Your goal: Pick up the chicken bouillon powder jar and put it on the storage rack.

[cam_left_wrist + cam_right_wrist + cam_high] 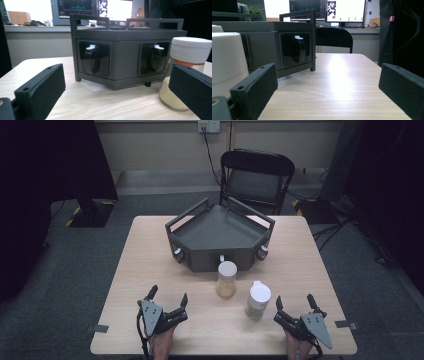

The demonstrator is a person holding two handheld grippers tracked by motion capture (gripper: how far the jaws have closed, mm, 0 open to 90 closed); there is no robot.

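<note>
Both grippers, left (167, 296) and right (295, 303), jaws wide, rest on pale wooden tabletop (150, 270); grey carpet (75, 270), folding chair (256, 177) beyond.

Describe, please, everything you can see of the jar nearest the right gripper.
The jar is a clear container with a wide white lid that has a small tab at its rim, and a pale grainy filling low inside. It stands upright on the wooden table, in front of the dark grey tray and beside a second jar without touching it. The right gripper sits open just to its right, apart from it. Nothing but the table touches it.
</note>
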